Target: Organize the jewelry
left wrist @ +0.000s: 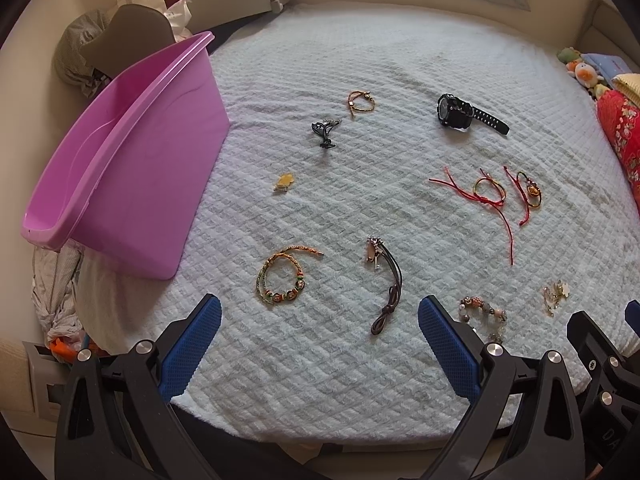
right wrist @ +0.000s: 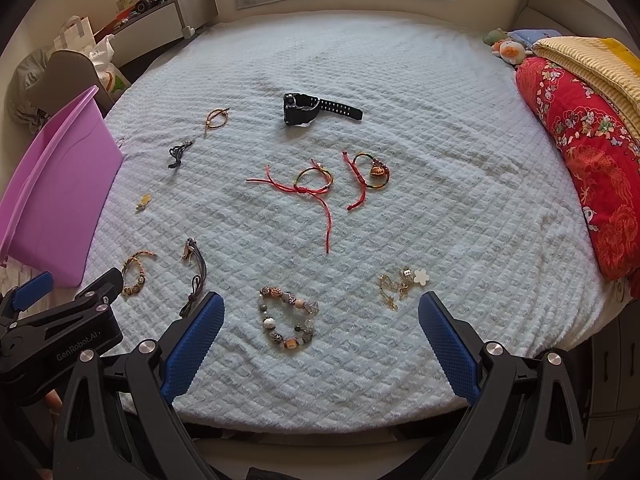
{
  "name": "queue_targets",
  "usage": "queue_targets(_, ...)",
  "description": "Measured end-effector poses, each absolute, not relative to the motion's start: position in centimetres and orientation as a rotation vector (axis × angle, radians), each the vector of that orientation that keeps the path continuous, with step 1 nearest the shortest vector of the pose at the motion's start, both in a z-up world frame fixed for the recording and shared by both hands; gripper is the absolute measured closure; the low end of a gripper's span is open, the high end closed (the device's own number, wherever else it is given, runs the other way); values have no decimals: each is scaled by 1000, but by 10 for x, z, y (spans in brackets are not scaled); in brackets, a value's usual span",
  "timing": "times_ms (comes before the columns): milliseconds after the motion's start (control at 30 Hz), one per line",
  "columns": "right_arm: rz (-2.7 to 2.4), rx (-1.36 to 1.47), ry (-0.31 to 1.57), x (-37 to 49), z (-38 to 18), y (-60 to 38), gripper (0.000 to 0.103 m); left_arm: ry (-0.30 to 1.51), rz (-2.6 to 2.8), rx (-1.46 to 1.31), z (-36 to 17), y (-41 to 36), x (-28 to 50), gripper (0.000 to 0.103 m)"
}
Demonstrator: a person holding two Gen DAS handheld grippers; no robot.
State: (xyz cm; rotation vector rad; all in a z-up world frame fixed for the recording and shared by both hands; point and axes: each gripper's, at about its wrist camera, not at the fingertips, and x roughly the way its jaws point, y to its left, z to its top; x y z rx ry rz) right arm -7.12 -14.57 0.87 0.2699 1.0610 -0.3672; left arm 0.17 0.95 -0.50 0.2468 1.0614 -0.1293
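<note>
Nothing sorted yet: purple bin (left wrist: 120,160) empty, watch (left wrist: 460,114) and bracelets scattered; left gripper (left wrist: 320,344) and right gripper (right wrist: 320,344) gape wide, holding nothing.

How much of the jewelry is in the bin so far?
None visible: the pink bin looks bare inside. Left gripper and right gripper are open, holding nothing. The watch, beaded bracelet and the other pieces lie on the blanket.
</note>
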Motion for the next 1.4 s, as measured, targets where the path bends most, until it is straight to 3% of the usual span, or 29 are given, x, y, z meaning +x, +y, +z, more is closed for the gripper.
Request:
queue_targets(467, -333, 278, 1068, -78, -4, -153, 10, 1084, -114, 222, -17, 16, 2, 6)
queue_targets(1400, -208, 386, 1157, -80, -98, -171, 10, 1142, -199, 225, -101, 16, 1, 6)
